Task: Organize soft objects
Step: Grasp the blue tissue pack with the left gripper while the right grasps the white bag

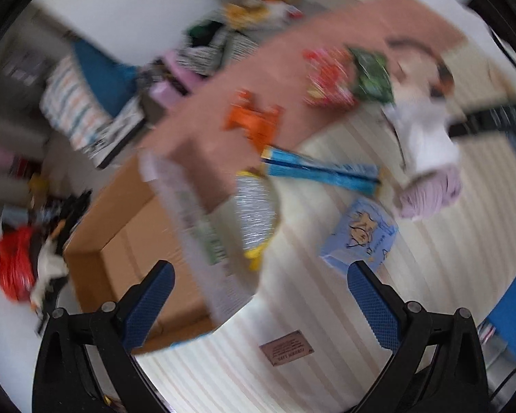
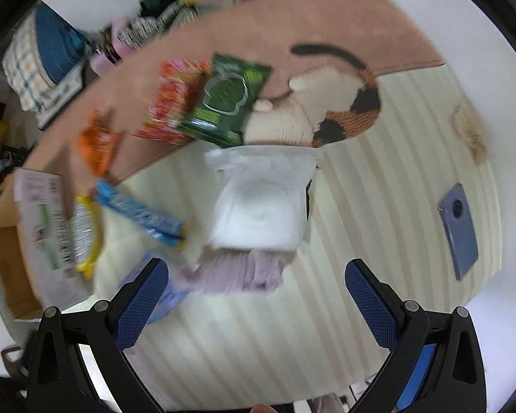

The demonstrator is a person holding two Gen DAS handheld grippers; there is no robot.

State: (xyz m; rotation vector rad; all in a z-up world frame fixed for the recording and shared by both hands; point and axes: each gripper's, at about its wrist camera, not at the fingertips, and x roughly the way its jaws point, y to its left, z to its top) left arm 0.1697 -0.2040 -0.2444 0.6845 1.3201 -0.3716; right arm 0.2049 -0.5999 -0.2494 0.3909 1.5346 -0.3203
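2 hand-held grippers, both spread wide and empty: we see the lilac cloth (image 2: 237, 273) just ahead of our right hand-held gripper (image 2: 256, 301), long axis across its fingers, while our left hand-held gripper (image 1: 259, 304) hangs farther off near the cardboard box (image 1: 127, 251)

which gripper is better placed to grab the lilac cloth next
Right, probably. In the right wrist view the lilac cloth lies just ahead of the open right gripper, between its fingers' line. In the left view the cloth sits far off to the side of the open left gripper.
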